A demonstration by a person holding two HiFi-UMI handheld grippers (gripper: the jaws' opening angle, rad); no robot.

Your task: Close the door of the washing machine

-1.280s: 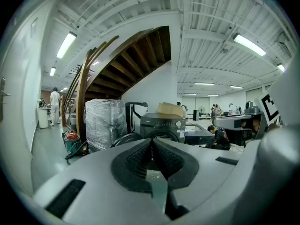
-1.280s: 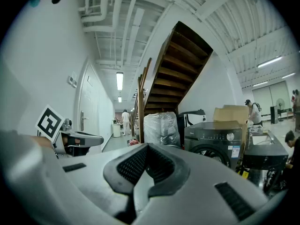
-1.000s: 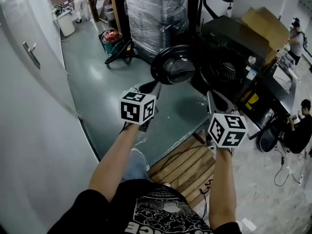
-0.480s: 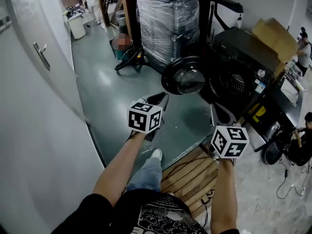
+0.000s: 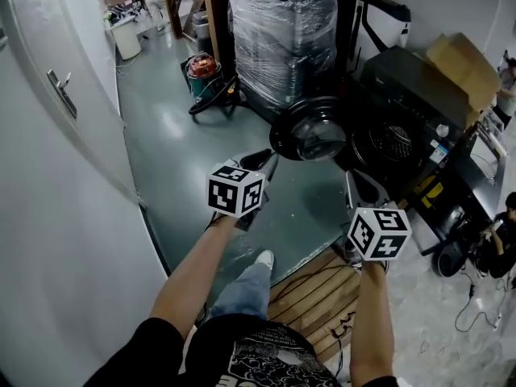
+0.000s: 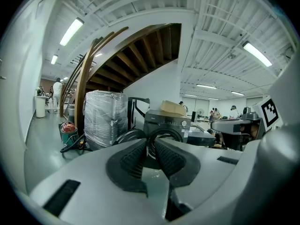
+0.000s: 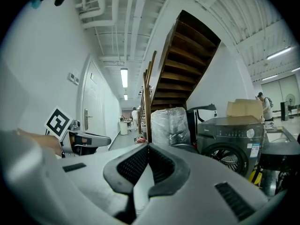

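A dark front-loading washing machine stands at the right, its round door swung open to the left over the green floor. The left gripper view shows the machine and its door straight ahead. My left gripper is in the air short of the door; its jaws have just been opening, and its pads stand a narrow gap apart with nothing between them. My right gripper is held in front of the machine, its pads closed together and empty.
A plastic-wrapped pallet load stands behind the door, with a red canister and hoses to its left. A wooden pallet lies at my feet. White wall and door on the left; cardboard box and seated person on the right.
Both grippers and I have moved forward toward the washing machine, and its door now lies closer in view. A foot has stepped forward onto the green floor.
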